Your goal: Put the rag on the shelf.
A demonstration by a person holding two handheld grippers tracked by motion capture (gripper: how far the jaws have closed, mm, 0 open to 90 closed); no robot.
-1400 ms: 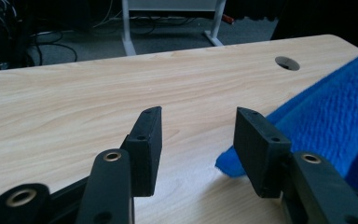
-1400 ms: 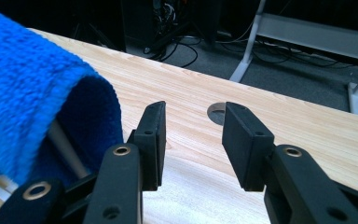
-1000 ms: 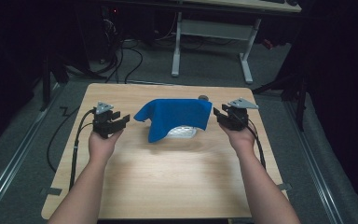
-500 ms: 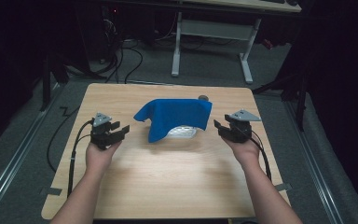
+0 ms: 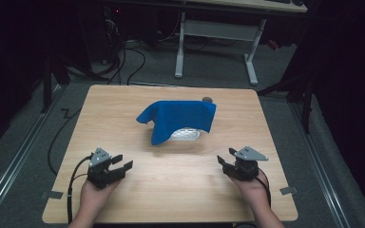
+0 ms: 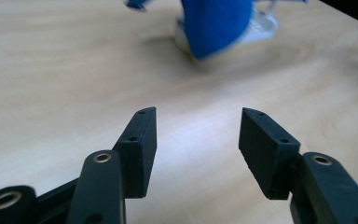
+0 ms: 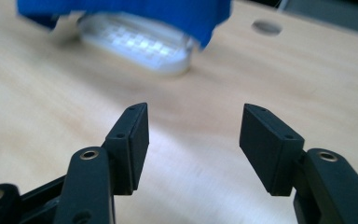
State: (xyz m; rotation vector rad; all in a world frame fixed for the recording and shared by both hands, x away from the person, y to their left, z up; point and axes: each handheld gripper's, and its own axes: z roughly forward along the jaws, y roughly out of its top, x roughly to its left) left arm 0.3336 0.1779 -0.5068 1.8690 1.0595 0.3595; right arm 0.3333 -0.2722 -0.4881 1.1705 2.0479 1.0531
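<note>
A blue cloth (image 5: 178,118) lies draped over a white latticed basket (image 5: 186,135) at the middle of the wooden table (image 5: 171,190). My left gripper (image 5: 122,161) sits low near the front left, well short of the cloth, pointing toward it. Its jaws have just been opening and stand open with nothing between them (image 6: 198,112). My right gripper (image 5: 224,158) is near the front right, also apart from the cloth. Its jaws have just been opening too and hold nothing (image 7: 193,107). The right gripper view shows the cloth (image 7: 121,9) hanging over the basket (image 7: 135,44).
A small round hole (image 5: 207,99) sits in the tabletop just behind the cloth. A white-legged desk (image 5: 216,33) stands beyond the table's far edge. Cables trail over the floor at the left. Bare wood lies between the two grippers.
Both hands have drawn back from beside the cloth toward the near edge of the table and sunk lower. Both sets of jaws stand wider than before.
</note>
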